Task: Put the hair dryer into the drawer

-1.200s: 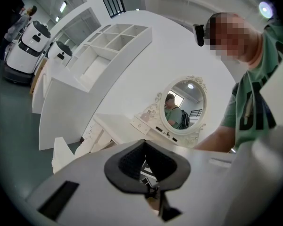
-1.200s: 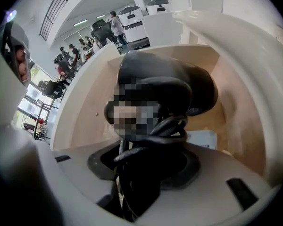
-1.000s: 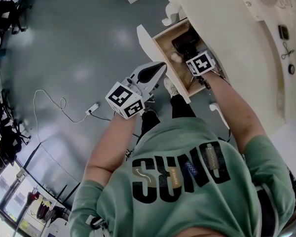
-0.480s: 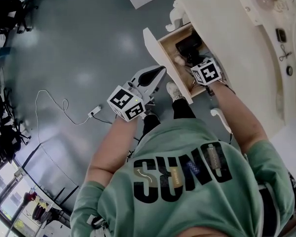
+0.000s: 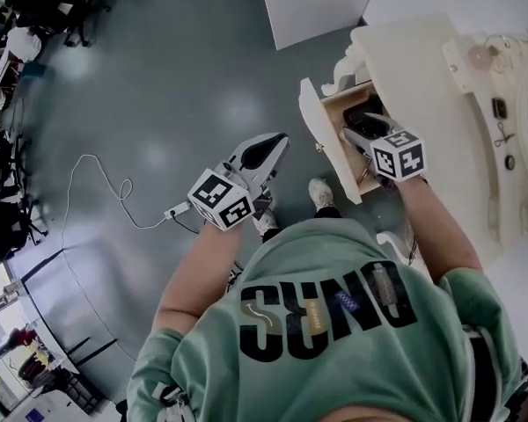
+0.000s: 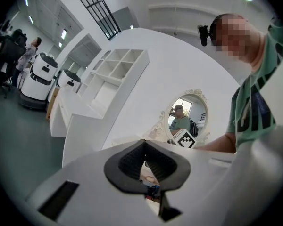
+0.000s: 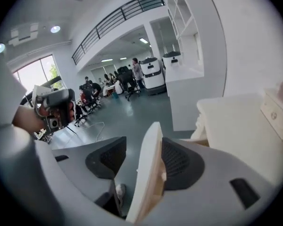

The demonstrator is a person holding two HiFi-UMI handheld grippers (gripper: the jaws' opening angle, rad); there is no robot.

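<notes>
The black hair dryer (image 5: pixel 368 118) lies inside the open wooden drawer (image 5: pixel 319 135) of the cream dressing table (image 5: pixel 422 69). My right gripper (image 5: pixel 359 138) hangs over the drawer, tilted down and clear of the dryer. Its jaws are closing with nothing gripped. In the right gripper view (image 7: pixel 144 145) the drawer's front panel (image 7: pixel 148 168) shows below, through the gap between the jaws, and the dryer is hidden. My left gripper (image 5: pixel 268 146) is held level over the floor, left of the drawer. It (image 6: pixel 144 145) is shut and holds nothing.
The grey floor spreads left of the table, with a white cable and plug (image 5: pixel 172 211) lying on it. The person's shoe (image 5: pixel 321 192) stands by the drawer front. An oval mirror (image 6: pixel 187 117) tops the table. White shelves (image 6: pixel 113 79) and wheeled machines (image 6: pixel 40 79) stand farther off.
My right gripper has lifted out of the drawer, leaving the hair dryer inside. The left gripper has risen a little and moved sideways, still shut. The head view has shifted.
</notes>
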